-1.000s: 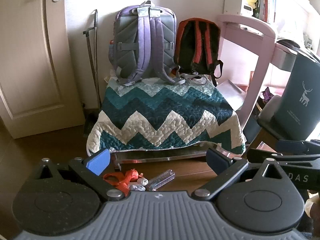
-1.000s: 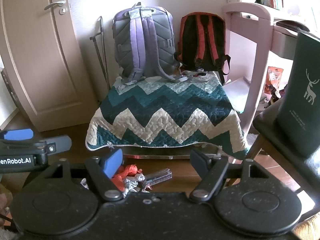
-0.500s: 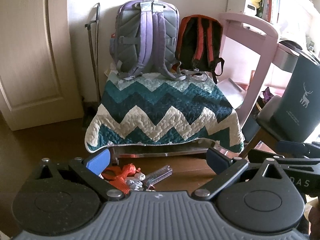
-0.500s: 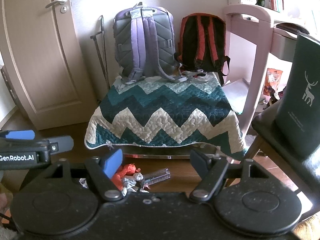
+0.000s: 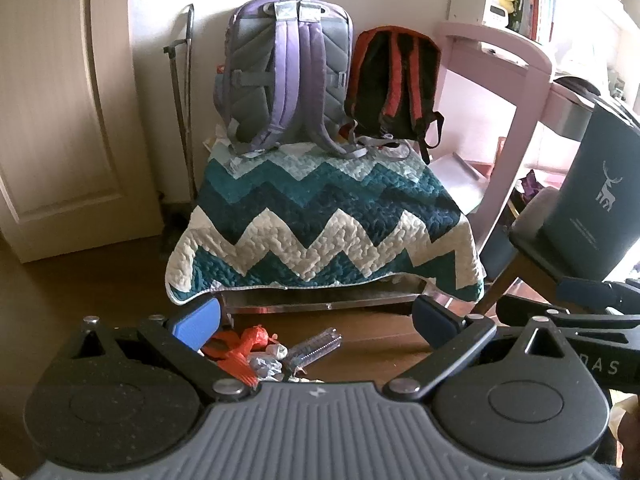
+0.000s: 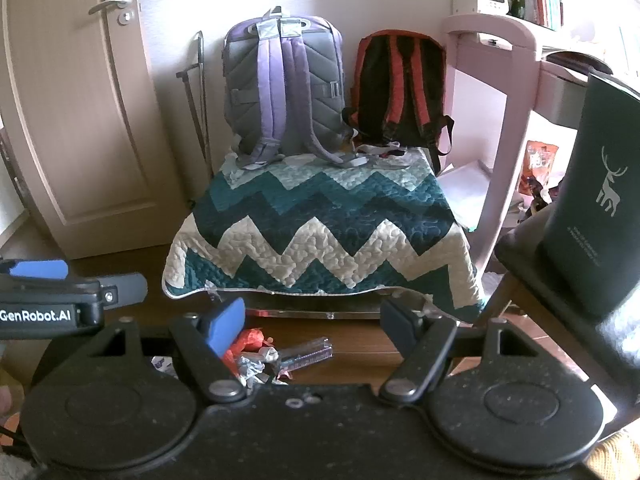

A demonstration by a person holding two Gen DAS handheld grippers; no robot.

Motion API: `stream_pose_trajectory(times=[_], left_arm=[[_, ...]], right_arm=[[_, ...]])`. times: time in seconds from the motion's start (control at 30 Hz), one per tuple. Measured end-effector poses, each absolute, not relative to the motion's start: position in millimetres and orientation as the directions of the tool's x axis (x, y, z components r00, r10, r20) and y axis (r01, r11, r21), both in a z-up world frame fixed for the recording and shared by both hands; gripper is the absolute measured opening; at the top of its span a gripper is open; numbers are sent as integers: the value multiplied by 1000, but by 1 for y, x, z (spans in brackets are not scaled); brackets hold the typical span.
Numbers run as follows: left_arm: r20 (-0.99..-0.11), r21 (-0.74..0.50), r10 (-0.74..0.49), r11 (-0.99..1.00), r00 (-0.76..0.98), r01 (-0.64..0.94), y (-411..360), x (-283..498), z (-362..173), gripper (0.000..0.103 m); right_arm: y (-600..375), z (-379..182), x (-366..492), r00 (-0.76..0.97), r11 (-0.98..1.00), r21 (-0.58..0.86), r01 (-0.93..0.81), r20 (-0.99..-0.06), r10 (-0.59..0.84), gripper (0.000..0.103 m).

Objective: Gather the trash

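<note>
i count one small heap of trash on the brown wooden floor (image 5: 372,342), near the front edge of the zigzag teal-and-white quilt (image 5: 320,232): one crumpled orange-red plastic wrapper (image 5: 240,344), one crumpled silvery foil scrap (image 5: 266,366), and one clear ribbed plastic tube (image 5: 318,348). the tube's long axis runs from near left to far right, its far end aimed right. two backpacks stand on the quilt, a tall purple-and-grey one (image 5: 286,72) to the left and a smaller black-and-red one (image 5: 394,84) to the right. my left gripper (image 5: 316,318) is spread wide and grips nothing; my right gripper (image 6: 312,318) is equally wide and empty. the heap lies just beyond both grippers' left fingers.
</note>
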State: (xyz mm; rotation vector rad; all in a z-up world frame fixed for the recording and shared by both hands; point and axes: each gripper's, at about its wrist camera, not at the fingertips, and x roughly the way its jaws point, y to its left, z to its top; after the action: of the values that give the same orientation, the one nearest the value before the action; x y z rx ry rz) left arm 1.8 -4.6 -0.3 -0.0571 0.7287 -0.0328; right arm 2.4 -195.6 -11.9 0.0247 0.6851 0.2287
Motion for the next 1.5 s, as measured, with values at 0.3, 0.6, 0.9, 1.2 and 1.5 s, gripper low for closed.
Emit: stream_pose_trajectory(times=[0.3,0.6,0.9,1.2,1.5], left_arm=[[-673,-72,-64,997,737,20,-3,3,-5,103],[-684,-89,-44,996,728,-24,6,7,-13,103],[-718,-136,-67,990,693,-46,22,27,-28,103],[-741,-136,-61,989,669,-60,44,80,-48,103],[-737,-103,8,987,676,-123,100,150,-64,103]], right_arm=[[-197,-13,2,750,975,96,-199,-625,215,75],[-200,-19,2,740,976,85,-201,-639,208,75],[-188,-28,21,723,979,54,-198,-667,183,75],[-162,-48,68,672,968,-19,-252,-723,161,75],[-143,-75,121,648,947,-64,-316,-744,166,75]])
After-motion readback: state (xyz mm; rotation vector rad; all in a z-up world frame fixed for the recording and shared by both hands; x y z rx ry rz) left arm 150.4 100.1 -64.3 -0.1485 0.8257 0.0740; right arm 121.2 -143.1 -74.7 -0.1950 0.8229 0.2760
